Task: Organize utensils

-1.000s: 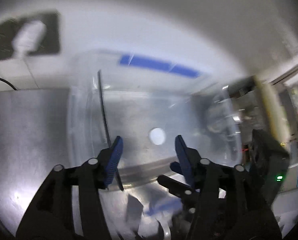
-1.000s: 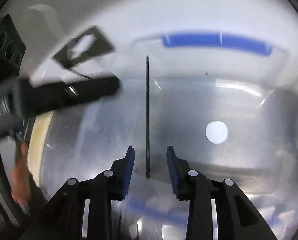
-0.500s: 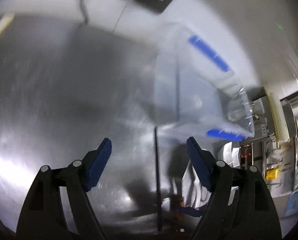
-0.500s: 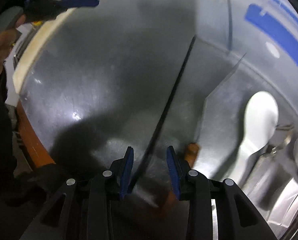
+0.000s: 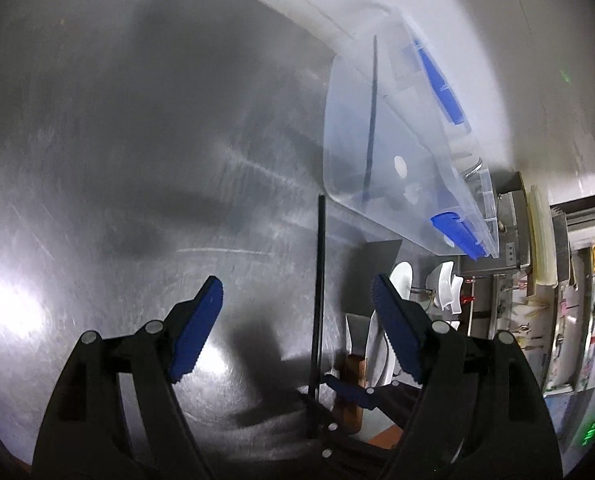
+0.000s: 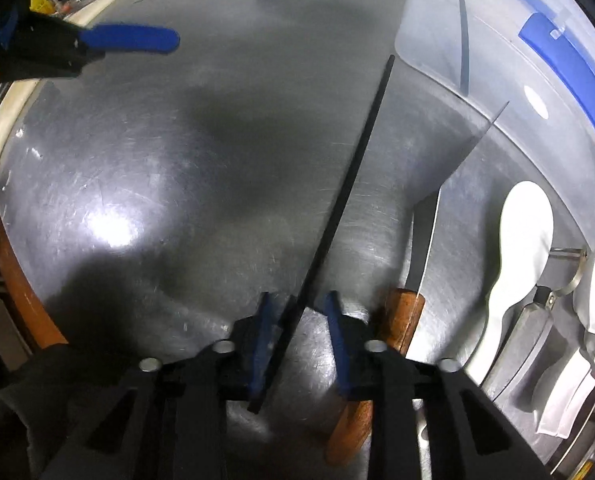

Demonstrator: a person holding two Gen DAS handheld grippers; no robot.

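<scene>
A long black chopstick lies on the steel counter, its near end between the blue pads of my right gripper, whose jaws stand a little apart around it. It also shows in the left wrist view. A second black chopstick lies inside the clear plastic bin with blue latches. My left gripper is wide open and empty above the counter, with the loose chopstick below it. The bin also shows in the left wrist view.
A cleaver with a wooden handle and broad blade lies right of the chopstick. White ceramic spoons and a peeler lie further right. The counter's wooden front edge is at left.
Both grippers pulled back from the bin toward the counter's front. The right gripper came down around the near end of the chopstick on the counter. The left gripper opened wider.
</scene>
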